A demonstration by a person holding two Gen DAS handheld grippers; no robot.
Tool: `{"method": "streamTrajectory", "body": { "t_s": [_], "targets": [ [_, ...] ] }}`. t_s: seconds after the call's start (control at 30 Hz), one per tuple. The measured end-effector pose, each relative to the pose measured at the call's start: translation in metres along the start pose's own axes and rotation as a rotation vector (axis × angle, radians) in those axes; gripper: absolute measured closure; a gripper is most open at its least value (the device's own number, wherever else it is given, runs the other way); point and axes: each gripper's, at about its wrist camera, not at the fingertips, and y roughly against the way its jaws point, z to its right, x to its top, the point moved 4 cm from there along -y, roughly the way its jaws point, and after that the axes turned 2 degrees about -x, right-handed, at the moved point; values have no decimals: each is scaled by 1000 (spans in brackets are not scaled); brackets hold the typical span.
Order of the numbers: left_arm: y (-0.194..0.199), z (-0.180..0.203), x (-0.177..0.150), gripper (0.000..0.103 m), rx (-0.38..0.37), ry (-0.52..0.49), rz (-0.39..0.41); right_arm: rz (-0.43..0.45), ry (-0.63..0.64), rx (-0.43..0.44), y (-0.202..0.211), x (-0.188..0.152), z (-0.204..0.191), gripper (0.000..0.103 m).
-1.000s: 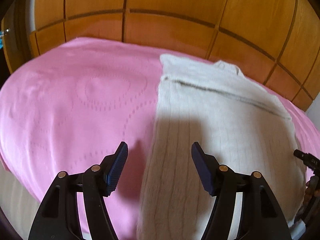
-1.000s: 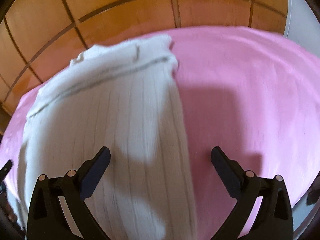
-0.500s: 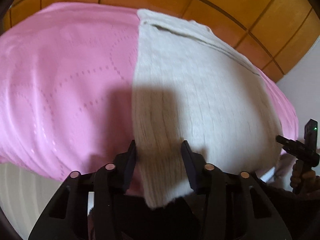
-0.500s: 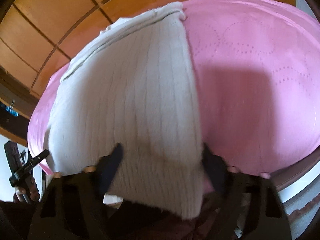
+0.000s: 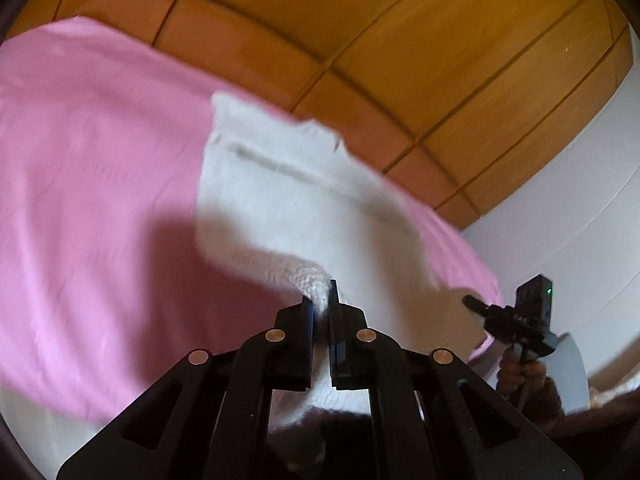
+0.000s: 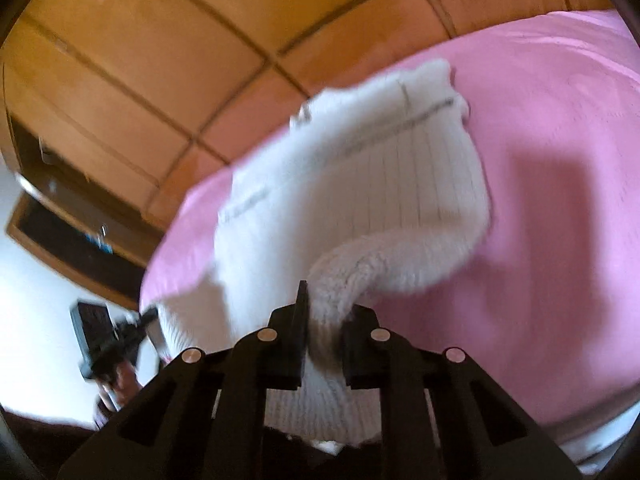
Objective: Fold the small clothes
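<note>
White sweater (image 6: 360, 184) in right gripper (image 6: 322, 320)

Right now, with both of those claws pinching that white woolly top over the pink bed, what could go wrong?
The left gripper pinches only a thin bit of the white knit garment, so the thick knit might slip out mid-lift. The right gripper bunches a fat wad, which could leave the fold lumpy or uneven. The far end lies near the edge of the pink bedspread, by the wooden headboard, and may skew.
</note>
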Motion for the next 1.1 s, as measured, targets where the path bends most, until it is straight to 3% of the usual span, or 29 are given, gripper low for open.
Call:
{"method": "streamTrajectory", "body": {
  "t_s": [0.13,0.3,0.33,0.37,0.4,0.43,0.47,0.57,0.7,0.83,0.87,0.9,0.93,0.97,1.0,1.1],
  "targets": [
    [-37,-14,39,98,15,60,14,61,-127,-30,-20,44,24,91],
    [-76,-50,84,98,135,188,6,70,-242,-81,-49,83,55,88],
    [-78,-52,88,93,140,202,4,71,-259,-78,-55,89,60,85],
    [-78,-55,91,84,151,211,5,79,-268,-81,-56,93,62,62],
    [-75,-60,94,52,190,218,25,101,-276,-80,-53,96,64,28],
    [-70,-63,94,35,204,221,50,130,-275,-71,-47,94,62,18],
    [-65,-69,95,35,200,220,72,158,-268,-66,-39,95,62,13],
    [-55,-82,77,35,185,215,42,169,-222,-87,-21,86,66,9],
    [-52,-93,46,36,148,191,-22,124,-117,-200,-12,51,75,9],
    [-74,-82,27,36,124,146,-65,75,-38,-283,-43,31,69,15],
    [-79,-77,26,39,148,116,-66,91,-8,-306,-48,31,63,24],
    [-85,-74,29,53,173,90,-66,94,9,-317,-55,34,58,38],
    [-92,-73,31,75,183,79,-77,95,1,-331,-59,36,55,43],
    [-97,-75,32,84,188,85,-91,95,-7,-345,-62,39,54,62],
    [-98,-76,34,88,202,95,-97,91,-7,-343,-64,41,53,78],
    [-82,-68,34,91,203,75,-73,84,-24,-314,-55,42,48,85]
  ]
}}
